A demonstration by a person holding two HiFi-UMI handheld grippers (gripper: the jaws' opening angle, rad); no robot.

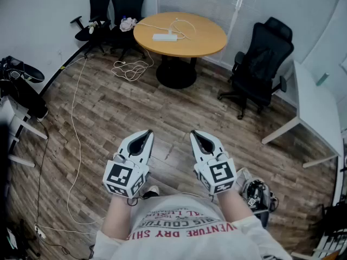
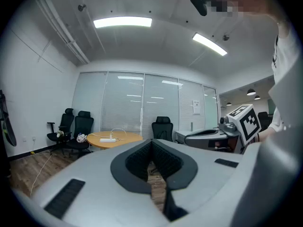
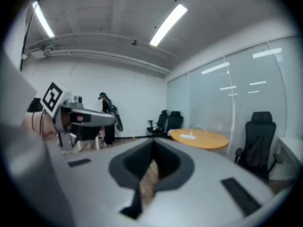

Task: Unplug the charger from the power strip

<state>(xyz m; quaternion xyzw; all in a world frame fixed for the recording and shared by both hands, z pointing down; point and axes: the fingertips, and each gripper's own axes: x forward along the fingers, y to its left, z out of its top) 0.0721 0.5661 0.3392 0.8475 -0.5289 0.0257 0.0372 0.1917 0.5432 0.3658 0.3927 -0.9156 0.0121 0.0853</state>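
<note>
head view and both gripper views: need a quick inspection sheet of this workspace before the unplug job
surface: round wooden table, well across the room from the person
job's things: white power strip lies on the table; the charger is too small to make out
clutter: pale bundle on a black chair
claws: left claw and right claw both shut, empty, held over the wood floor
cables: white cable loops on the table by the strip; coiled cable and long cable on the floor
surroundings: office chair, white desk, glass wall with blinds
</note>
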